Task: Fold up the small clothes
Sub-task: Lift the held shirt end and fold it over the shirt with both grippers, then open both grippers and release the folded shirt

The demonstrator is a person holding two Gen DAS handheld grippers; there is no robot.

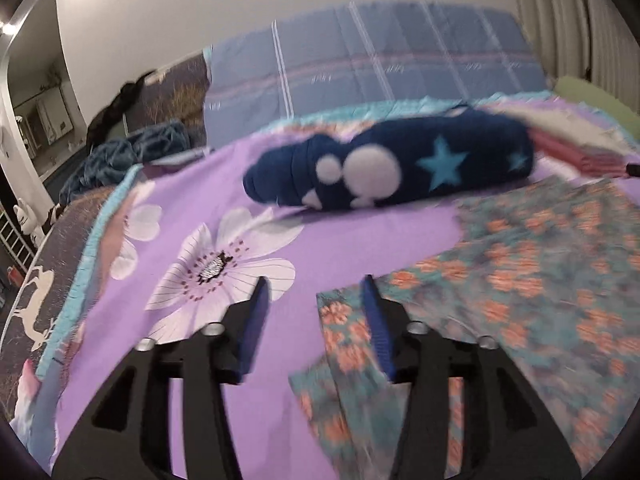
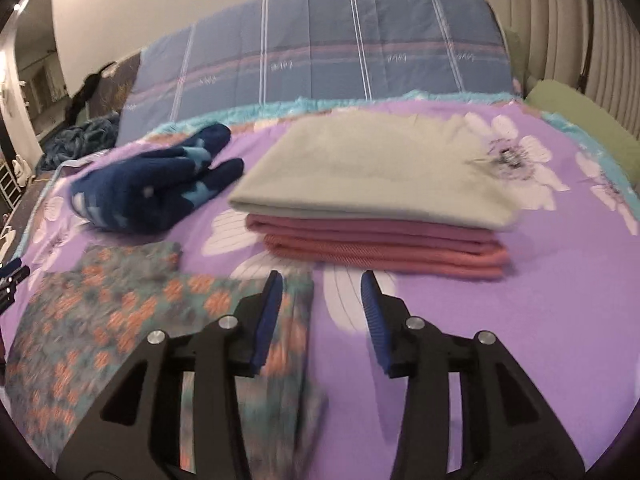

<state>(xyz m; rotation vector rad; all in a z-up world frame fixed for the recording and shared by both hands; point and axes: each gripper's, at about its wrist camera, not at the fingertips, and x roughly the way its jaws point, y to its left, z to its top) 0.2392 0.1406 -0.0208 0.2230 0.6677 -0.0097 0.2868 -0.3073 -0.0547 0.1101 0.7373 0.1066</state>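
Observation:
A teal garment with orange flowers (image 1: 520,280) lies flat on the purple flowered bedspread (image 1: 320,248). My left gripper (image 1: 316,284) is open, over the garment's left edge. In the right wrist view the same garment (image 2: 120,312) lies at the lower left, and my right gripper (image 2: 320,280) is open above its right edge. A dark blue garment with stars and white dots (image 1: 392,168) lies bunched farther back; it also shows in the right wrist view (image 2: 152,188). The left gripper's tip (image 2: 12,276) shows at the left edge.
A stack of folded clothes, a pale green piece (image 2: 372,168) on pink ones (image 2: 384,248), sits ahead of the right gripper. A blue plaid quilt (image 2: 320,52) lies at the back by the wall. A green pillow (image 2: 580,124) is at the right, and a blue knit heap (image 1: 128,152) at the left.

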